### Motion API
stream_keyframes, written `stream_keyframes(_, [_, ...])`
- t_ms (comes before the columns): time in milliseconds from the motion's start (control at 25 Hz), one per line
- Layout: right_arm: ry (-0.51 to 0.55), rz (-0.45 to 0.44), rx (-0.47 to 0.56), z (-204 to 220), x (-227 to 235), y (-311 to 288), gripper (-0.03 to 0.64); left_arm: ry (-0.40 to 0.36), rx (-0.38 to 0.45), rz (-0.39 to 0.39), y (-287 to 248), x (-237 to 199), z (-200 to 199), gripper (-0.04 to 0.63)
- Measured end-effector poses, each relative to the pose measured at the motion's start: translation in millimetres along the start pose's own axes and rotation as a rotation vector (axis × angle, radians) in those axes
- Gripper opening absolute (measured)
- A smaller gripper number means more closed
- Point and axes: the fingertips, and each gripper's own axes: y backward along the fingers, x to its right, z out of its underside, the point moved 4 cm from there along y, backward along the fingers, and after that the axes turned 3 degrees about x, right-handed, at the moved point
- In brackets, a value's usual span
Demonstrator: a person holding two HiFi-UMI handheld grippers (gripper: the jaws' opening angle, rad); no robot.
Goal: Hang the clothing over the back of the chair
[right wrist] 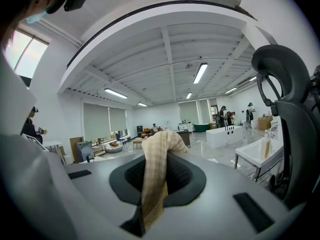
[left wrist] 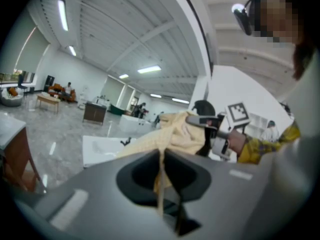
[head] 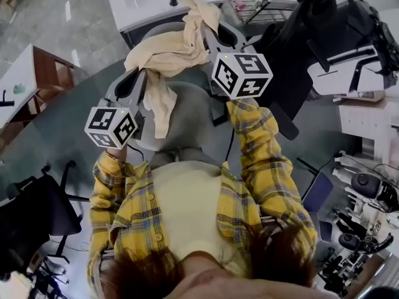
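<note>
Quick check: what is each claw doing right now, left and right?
Left claw: closed on the cream garment.
Right claw: closed on the same cream garment.

Looking down now: a yellow plaid flannel shirt with dark checks, long-sleeved, open over a plain cream top. The left unit carries a white cube printed with black square markers, and there's a matching marker cube on the right. A thin black cable trails below that one. The left claw and right claw show smooth grey shells around dark hollows.
</note>
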Motion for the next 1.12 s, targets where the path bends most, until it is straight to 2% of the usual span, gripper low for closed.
stream_keyframes(400, [0.058,-0.011,0.057,-34.2,23.4,-46.8,0.038,0.017,-0.016,-0.021,-34.3,-3.4,3.2,0.032])
stream_keyframes(800, [0.099,-0.033,0.160,-83.9,37.6,-74.4,0.038,0.012,0.034,0.002,-68.8,2.3,-16.8,0.032])
stream_keyframes(960, [0.092,-0.023,0.141,-75.8,48.3,-85.2,0.038,0.015,0.026,-0.012,-84.3,-2.3,-14.4,0.032])
stream_keyframes(1120, [0.084,0.014,0.040,-34.2,66.2,-98.8,0.038,0.040,-0.028,-0.043,-95.3,-16.3,5.8,0.032])
